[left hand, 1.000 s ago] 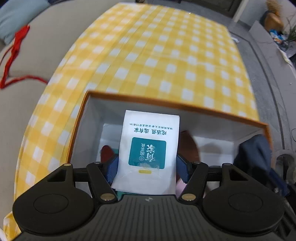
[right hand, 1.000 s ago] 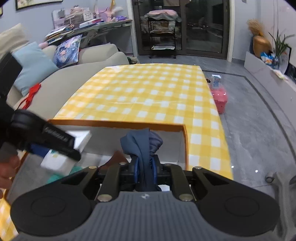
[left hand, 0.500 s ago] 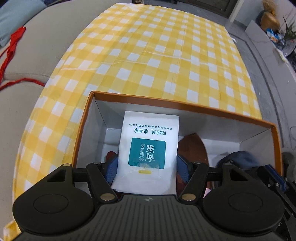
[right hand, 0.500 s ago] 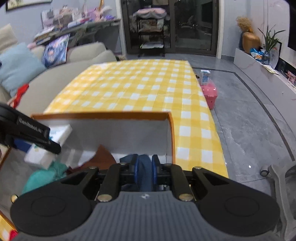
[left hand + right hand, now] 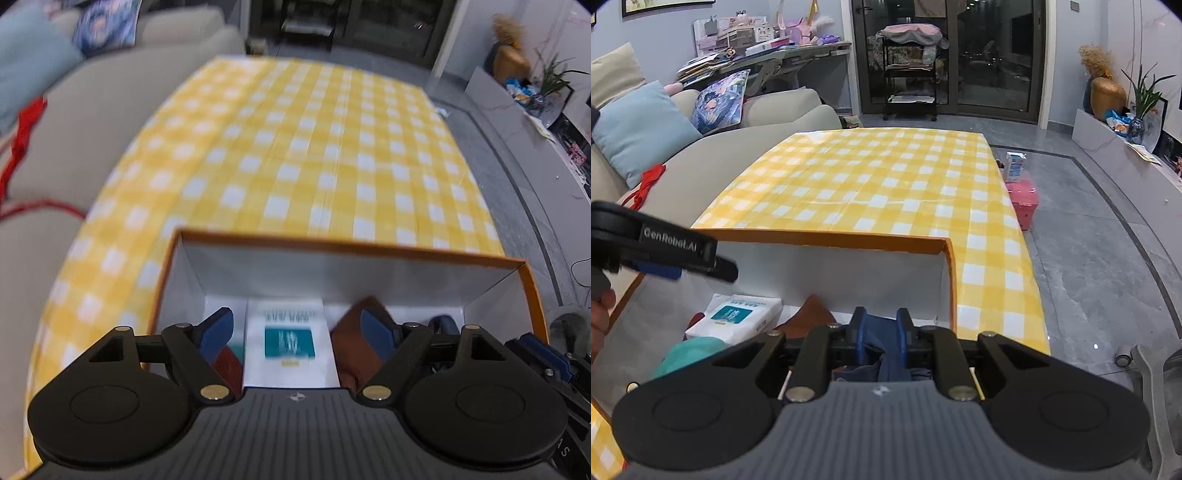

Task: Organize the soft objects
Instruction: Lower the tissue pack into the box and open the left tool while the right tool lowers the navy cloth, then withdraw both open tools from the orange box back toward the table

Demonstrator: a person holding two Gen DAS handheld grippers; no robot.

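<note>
An orange-rimmed box with white walls stands on the yellow checked table. A white tissue pack with a teal label lies on its floor, also in the right wrist view. My left gripper is open above the pack, not touching it. Brown cloth, red cloth and teal cloth lie beside the pack. My right gripper is shut on a dark blue cloth low inside the box's right end.
The yellow checked tablecloth stretches beyond the box. A beige sofa with cushions and a red strap lies left. A pink container stands on the grey floor to the right.
My left gripper opened and let go of the tissue pack, which now lies in the box, then lifted. My right gripper lowered the blue cloth into the box.
</note>
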